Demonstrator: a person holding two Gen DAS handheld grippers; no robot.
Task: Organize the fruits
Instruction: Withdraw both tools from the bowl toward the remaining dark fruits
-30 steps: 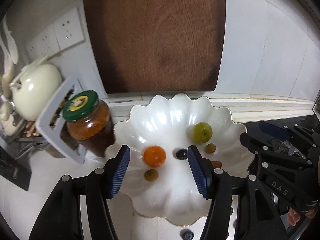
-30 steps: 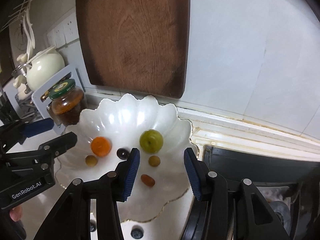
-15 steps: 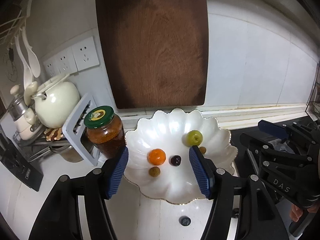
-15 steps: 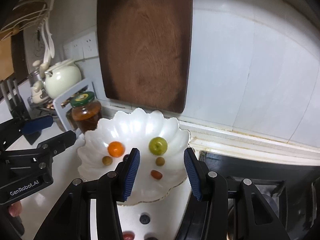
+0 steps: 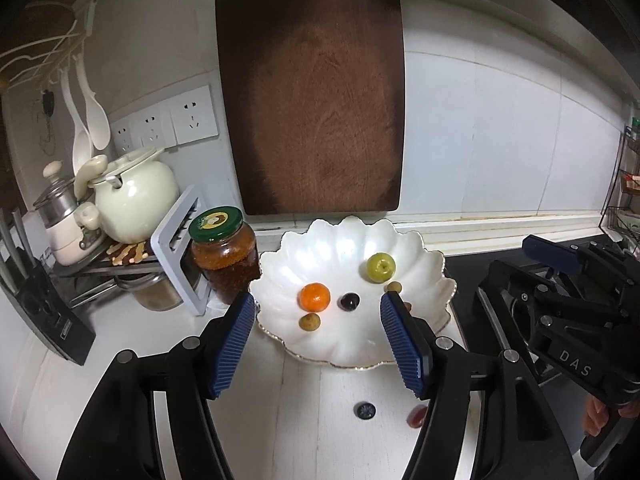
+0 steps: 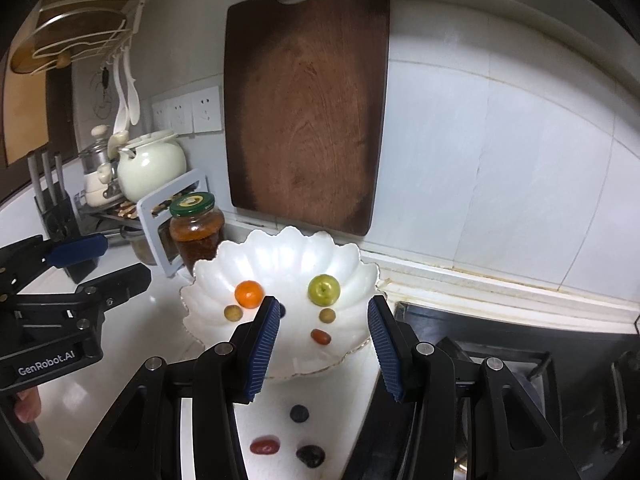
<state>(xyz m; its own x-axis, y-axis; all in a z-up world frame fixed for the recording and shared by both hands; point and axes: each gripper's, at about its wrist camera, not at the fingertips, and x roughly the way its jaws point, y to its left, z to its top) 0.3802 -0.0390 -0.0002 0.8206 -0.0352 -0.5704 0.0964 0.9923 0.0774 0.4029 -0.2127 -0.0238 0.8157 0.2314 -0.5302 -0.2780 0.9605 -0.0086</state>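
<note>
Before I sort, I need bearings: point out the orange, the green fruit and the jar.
orange (image 5: 314, 297), left wrist view, middle of its peel
green fruit (image 6: 323, 289), right wrist view, its front
jar (image 5: 216, 221), left wrist view, green lid

White tiled wall (image 5: 500, 128) behind a white countertop (image 5: 132, 344). A dark wooden cutting board (image 5: 320, 100) stands upright against the wall. To its left, a row of white wall sockets (image 5: 168, 122), hanging white utensils (image 5: 86, 116), a cream teapot (image 5: 134, 196) on a rack and a green-lidded jar (image 5: 224, 252). A black stove (image 6: 520, 344) lies right.
</note>
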